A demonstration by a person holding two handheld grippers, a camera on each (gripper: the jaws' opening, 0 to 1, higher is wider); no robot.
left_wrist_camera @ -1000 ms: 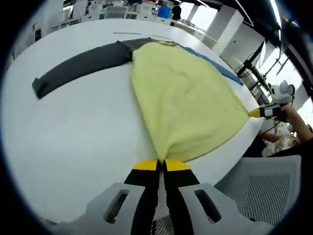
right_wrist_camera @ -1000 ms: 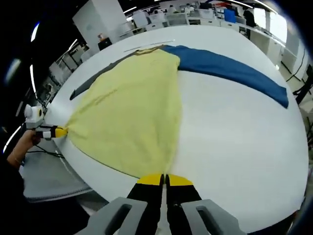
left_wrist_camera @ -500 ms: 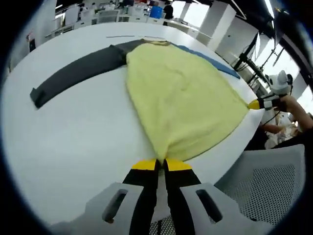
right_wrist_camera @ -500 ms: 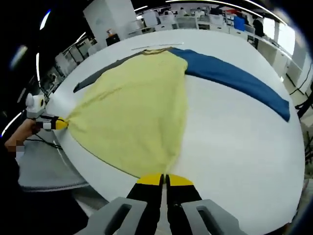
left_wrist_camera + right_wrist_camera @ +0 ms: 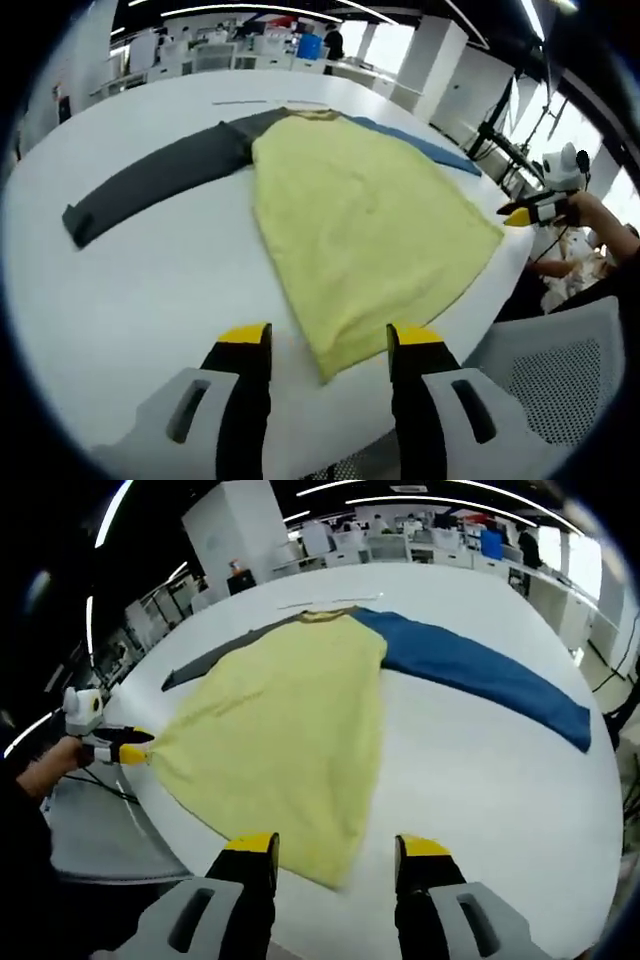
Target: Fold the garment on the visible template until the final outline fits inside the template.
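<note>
Left tool (image 5: 328, 340) gapes above the yellow garment (image 5: 365, 230) hem.

1. The left gripper view looks from just off the near edge of the white worktop (image 5: 130, 300), forward and slightly downward across it, with its own jaws rising spread apart from the bottom.
2. It sits close to one hem corner of the garment (image 5: 360, 220); the grey sleeve (image 5: 160, 175) runs off to its left.
3. The right gripper view looks from the same near edge, further along, close to the other hem corner of the garment (image 5: 280, 720); the blue sleeve (image 5: 480, 675) runs to its right.
4. Both views share the worktop (image 5: 500, 780), the garment and the office beyond.
5. Each view catches the other gripper: the right gripper (image 5: 512, 212) at the right of the left view, the left gripper (image 5: 143, 748) at the left of the right view.
</note>
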